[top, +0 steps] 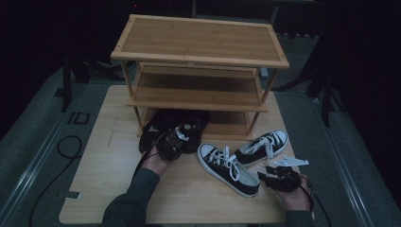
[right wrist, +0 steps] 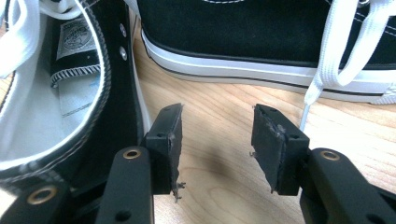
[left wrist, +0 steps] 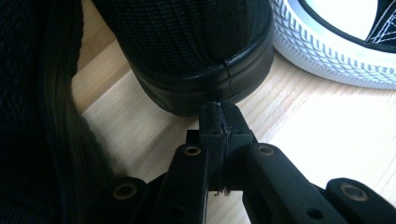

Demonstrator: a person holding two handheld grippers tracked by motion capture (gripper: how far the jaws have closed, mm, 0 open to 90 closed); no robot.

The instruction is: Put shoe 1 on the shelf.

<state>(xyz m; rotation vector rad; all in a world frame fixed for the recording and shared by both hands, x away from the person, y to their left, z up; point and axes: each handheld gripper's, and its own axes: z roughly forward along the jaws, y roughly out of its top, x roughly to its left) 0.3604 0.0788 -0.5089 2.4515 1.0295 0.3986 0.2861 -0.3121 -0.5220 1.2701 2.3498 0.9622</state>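
black shoes [top: 170,127] are sitting at the rack's [top: 198,42] bottom shelf, far left on the worktop [top: 118,189]. left gripper [left wrist: 219,116], shut and empty, is nudging one heel. right gripper [right wrist: 217,135] is idling half open, empty, beside the white-soled sneakers [top: 236,163]. next: likely pushing the black pair fully in.

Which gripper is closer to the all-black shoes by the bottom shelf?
Left. The left gripper is right at the black shoes, jaws shut at one heel. The right gripper sits apart, beside the black-and-white sneakers.

Two shoes [top: 172,130] lie under the rack [top: 198,56]; two sneakers [top: 246,158] lie right of them on the table [top: 104,179].
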